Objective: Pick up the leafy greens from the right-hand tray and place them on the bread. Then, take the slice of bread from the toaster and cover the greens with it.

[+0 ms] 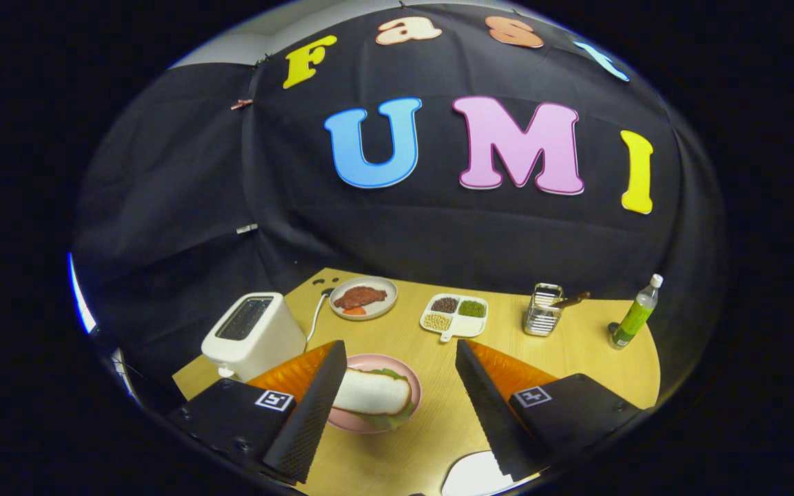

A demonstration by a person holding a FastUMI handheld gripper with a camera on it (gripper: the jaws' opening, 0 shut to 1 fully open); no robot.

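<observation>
Between our fingers: gripper (397, 406) spread wide, holding nothing.
Pink plate (414, 386): bread slice (373, 393) lies over the greens (390, 419), by the left finger.
Advice: we judge the cover placed; lift straight away, brushing nothing.
Beyond: toaster (252, 334), meat plate (364, 297), bottle (635, 317).

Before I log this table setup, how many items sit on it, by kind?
Plates: 2
Divided tray: 1
Toaster: 1
Wire rack: 1
Bottle: 1
Total: 6
The gripper is open, above the pink plate.
</observation>
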